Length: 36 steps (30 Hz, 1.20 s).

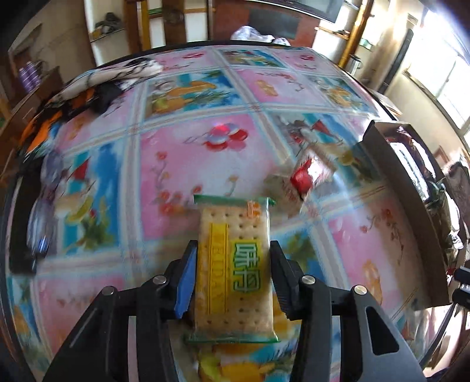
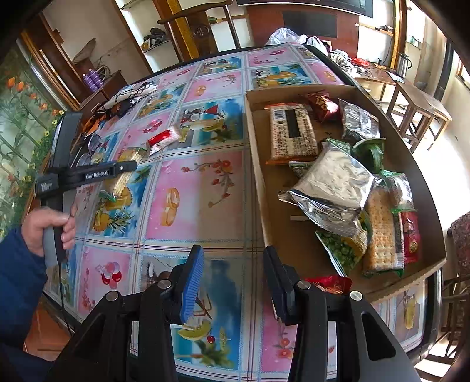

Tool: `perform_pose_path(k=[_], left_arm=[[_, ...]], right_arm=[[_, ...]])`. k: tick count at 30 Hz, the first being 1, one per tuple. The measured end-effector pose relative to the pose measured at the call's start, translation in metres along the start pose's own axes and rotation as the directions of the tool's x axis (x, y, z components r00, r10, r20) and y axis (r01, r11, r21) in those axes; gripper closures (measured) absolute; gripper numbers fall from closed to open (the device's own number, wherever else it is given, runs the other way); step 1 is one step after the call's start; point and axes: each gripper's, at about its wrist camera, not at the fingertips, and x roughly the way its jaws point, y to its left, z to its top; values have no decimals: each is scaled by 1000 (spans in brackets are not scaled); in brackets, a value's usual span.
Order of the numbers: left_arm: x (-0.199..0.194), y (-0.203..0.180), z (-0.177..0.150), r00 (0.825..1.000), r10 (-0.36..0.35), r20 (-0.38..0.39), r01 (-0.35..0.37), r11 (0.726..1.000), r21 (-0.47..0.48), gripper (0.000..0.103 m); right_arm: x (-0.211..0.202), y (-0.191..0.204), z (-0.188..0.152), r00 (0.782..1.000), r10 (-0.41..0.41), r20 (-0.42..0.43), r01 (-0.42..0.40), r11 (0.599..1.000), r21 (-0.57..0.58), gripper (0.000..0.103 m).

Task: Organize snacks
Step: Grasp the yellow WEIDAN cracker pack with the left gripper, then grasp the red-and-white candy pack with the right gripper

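A cracker packet [image 1: 235, 264] in a yellow and green wrapper lies lengthwise between the fingers of my left gripper [image 1: 233, 245], and both pads press on its long sides. The right wrist view shows the same gripper [image 2: 129, 166], held by a hand over that packet [image 2: 122, 179] at the table's left. Just beyond lies a small red and white snack packet [image 1: 311, 173] [image 2: 163, 139]. At the right stands a shallow cardboard box [image 2: 258, 188] [image 1: 390, 182] with several snack packs inside. My right gripper [image 2: 233, 249] hangs open over the tablecloth, nothing between its fingers.
A patterned cloth [image 2: 129, 94] and a pair of glasses [image 2: 91, 147] lie at the table's far left. A red packet [image 2: 332, 283] sits by the box's near wall. Plastic bags [image 2: 288, 35] rest at the far edge, and a wooden chair [image 2: 202, 26] stands behind.
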Motion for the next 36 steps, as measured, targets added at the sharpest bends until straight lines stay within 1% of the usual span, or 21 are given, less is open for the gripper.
perform_pose_path(k=[4,7,10,13,14,16,18,20,22,24,27,29,32,34,36], left_arm=[[-17,5,-33,999,33,5,-32,998,-52,58],[-30,7,-58,999,45,11,-44,995,-90,58],[-39,7,-76,998,64,9,-62,993,-105,58],[-43,7,-85,997,72,8,-70,990,-118,58],[-45,6,-87,997,77,8,-76,990,-120,58],[-47,5,-91,996,87,7,-86,989,-122,58],[-48,4,-92,996,92,3,-91,988,-124,57],[-49,5,-94,996,91,4,-90,987,-131,57],[-49,4,-95,995,95,5,-93,987,-132,57],[-49,3,-96,995,96,5,-94,987,-133,57],[-50,5,-95,996,85,4,-83,986,-142,55],[-50,5,-95,997,79,5,-78,986,-147,55],[-49,4,-94,997,76,6,-75,986,-148,53],[-49,3,-94,997,80,6,-78,986,-147,53],[-48,2,-94,996,86,8,-84,987,-138,52]], right_arm=[[7,12,12,1000,24,-9,-24,999,-41,58],[17,28,33,997,72,-26,-74,995,-74,58],[34,47,67,992,120,-41,-124,986,-115,58],[57,65,112,981,182,-63,-188,976,-111,58],[72,75,131,977,199,-79,-208,970,-123,58],[92,88,151,979,183,-86,-194,971,-138,58],[123,104,169,976,188,-115,-204,966,-157,58],[143,115,179,973,185,-136,-207,964,-167,58],[160,128,185,969,182,-166,-215,954,-208,58],[173,132,188,969,169,-182,-208,952,-222,58],[181,124,186,966,152,-210,-196,959,-205,58],[177,115,181,961,171,-220,-214,958,-190,58],[167,105,168,955,192,-225,-234,956,-179,48],[164,106,162,961,172,-217,-217,954,-208,48],[165,111,156,971,135,-199,-182,953,-243,48]])
